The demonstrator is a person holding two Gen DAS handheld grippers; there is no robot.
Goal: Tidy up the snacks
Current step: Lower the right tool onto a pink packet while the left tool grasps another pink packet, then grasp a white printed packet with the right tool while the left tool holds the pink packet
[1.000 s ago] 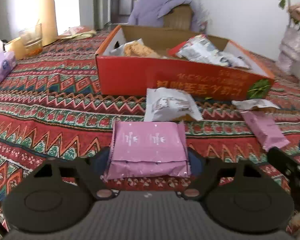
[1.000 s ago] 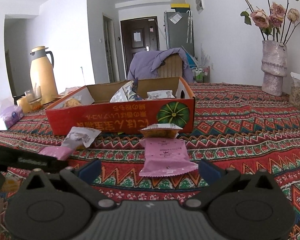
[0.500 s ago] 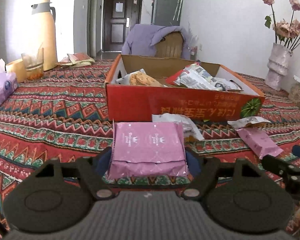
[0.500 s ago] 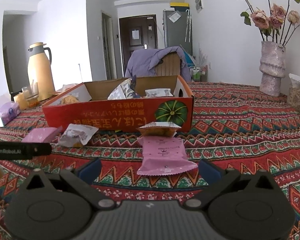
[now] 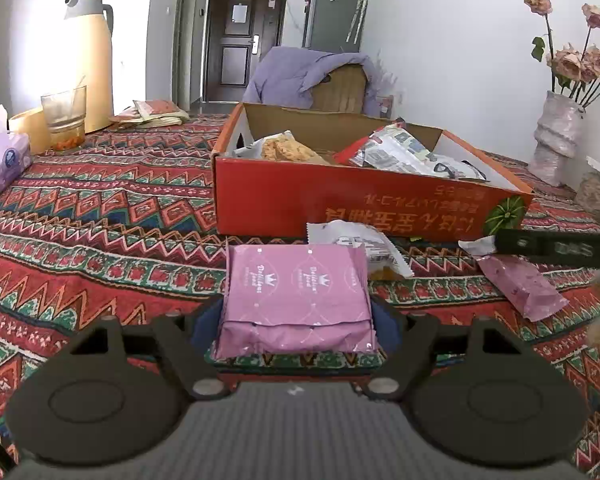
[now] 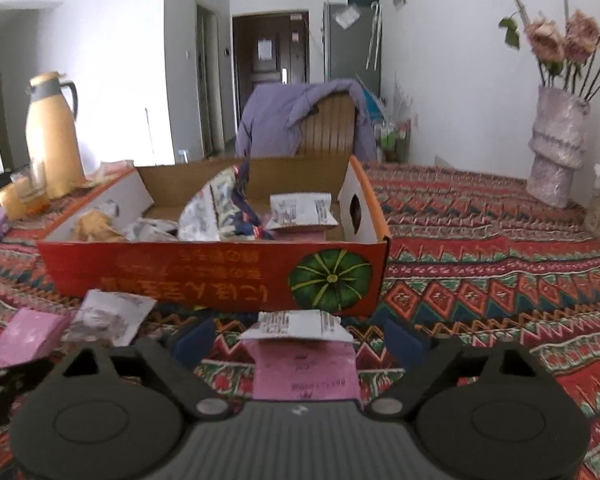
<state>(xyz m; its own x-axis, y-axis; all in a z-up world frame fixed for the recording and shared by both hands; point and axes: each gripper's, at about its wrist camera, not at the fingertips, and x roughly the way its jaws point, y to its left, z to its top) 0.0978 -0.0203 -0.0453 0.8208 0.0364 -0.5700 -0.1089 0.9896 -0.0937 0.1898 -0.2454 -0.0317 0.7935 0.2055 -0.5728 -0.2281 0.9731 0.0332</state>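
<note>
My left gripper (image 5: 296, 322) pinches a pink snack packet (image 5: 296, 300), while my right gripper (image 6: 300, 340), its jaws just closing, stands spread around another pink packet (image 6: 306, 372).

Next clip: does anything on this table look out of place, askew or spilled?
Nothing spilled or damaged. A few snack packets lie outside the red box: a white packet and a pink packet on the cloth before it, plus the pink packet in the left hand-held gripper. The box's print is upside down.
</note>
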